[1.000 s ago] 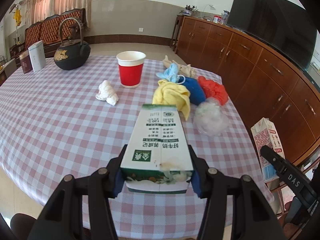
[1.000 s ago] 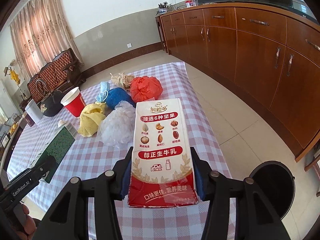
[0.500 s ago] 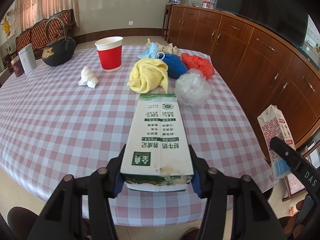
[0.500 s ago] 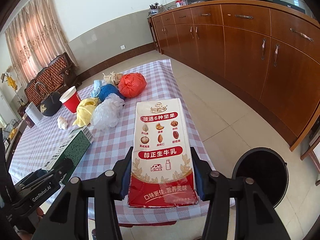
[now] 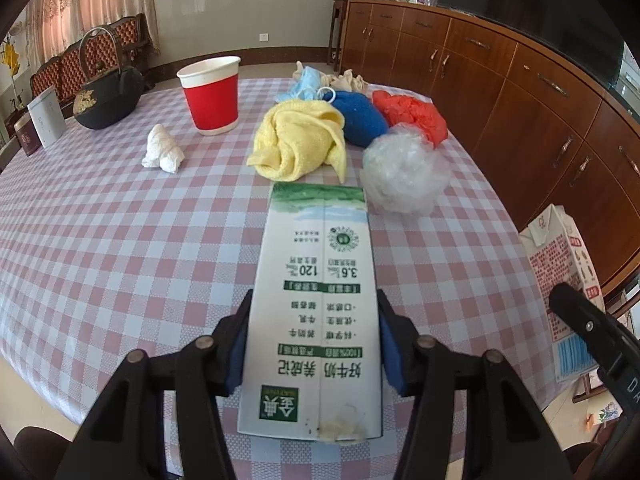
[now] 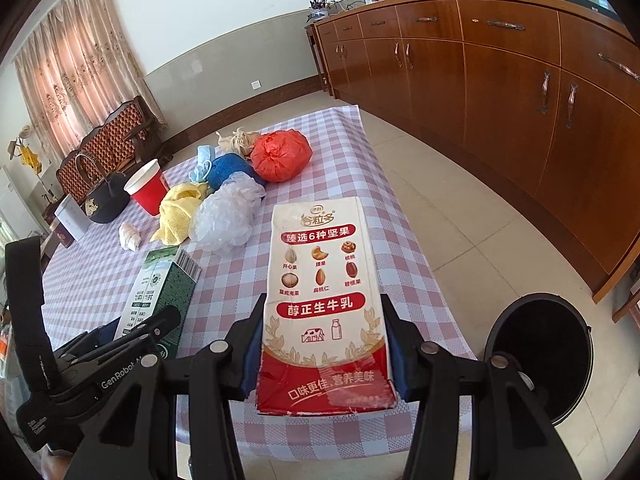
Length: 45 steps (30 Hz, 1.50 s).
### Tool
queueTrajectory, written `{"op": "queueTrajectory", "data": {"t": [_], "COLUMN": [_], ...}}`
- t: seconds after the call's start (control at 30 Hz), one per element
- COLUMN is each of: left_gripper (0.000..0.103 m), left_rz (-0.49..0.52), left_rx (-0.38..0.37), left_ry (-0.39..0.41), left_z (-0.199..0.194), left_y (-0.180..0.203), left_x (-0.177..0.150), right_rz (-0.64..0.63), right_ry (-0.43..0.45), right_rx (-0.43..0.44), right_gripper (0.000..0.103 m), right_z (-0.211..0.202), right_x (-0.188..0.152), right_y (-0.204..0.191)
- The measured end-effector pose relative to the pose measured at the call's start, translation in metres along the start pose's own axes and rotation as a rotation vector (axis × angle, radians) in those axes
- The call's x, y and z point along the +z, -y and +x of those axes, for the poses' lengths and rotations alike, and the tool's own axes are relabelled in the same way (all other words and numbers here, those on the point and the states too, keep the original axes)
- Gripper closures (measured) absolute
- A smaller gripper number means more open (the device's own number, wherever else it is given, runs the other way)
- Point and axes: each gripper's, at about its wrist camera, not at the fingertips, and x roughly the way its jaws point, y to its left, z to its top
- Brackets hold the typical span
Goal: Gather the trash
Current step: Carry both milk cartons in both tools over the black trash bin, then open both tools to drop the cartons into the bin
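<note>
Left gripper (image 5: 313,354) clamped on green-and-white milk carton (image 5: 314,308), torn at near end; right gripper (image 6: 325,346) clamped on red-and-cream nut-milk carton (image 6: 326,300).

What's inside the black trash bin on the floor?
The black trash bin looks dark and empty where its inside shows. The right hand-held gripper hides its near left part.

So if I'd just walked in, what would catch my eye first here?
Probably the two milk cartons, each pinched in a black claw: a green and white carton in the left claw and a red and cream carton in the right claw. Beyond them, a bright heap of crumpled bags and cloths sits by a red paper cup on the checked tablecloth. A black bin waits on the floor to the right.
</note>
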Motion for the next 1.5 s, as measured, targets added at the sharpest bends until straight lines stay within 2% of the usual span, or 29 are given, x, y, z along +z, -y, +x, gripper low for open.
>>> {"op": "queueTrajectory", "data": {"t": [0.2,0.4,0.63,0.83,1.1,1.3,1.5], "left_gripper": [0.048,0.048,0.048,0.048,0.048,0.048,0.048], "left_rz": [-0.004,0.066,0.172,0.268,0.376,0.414,0.424], "left_rx": [-0.073,-0.19,-0.332,-0.413,-0.447,-0.431,-0.41], "left_ry": [0.041,0.044,-0.003,-0.056,-0.137,-0.214,-0.275], "left_z": [-0.022,-0.043,-0.049,-0.04,-0.009,0.029,0.061], "left_y": [0.01,0.057,0.133,0.2,0.272,0.307,0.328], "left_x": [-0.002,-0.001,-0.011,-0.027,-0.06,-0.08,-0.091], "right_rz": [0.003,0.042,0.14,0.235,0.363,0.451,0.497], "right_ry": [0.012,0.046,0.071,0.07,0.017,-0.075,-0.15], "right_rx": [0.002,-0.035,-0.144,-0.262,-0.365,-0.368,-0.357], "right_gripper": [0.05,0.05,0.05,0.05,0.05,0.05,0.05], "right_z": [-0.005,-0.026,-0.058,-0.084,-0.093,-0.062,-0.024], "right_x": [0.0,-0.001,-0.013,-0.033,-0.063,-0.076,-0.081], "right_y": [0.002,0.024,0.089,0.157,0.252,0.309,0.345]}}
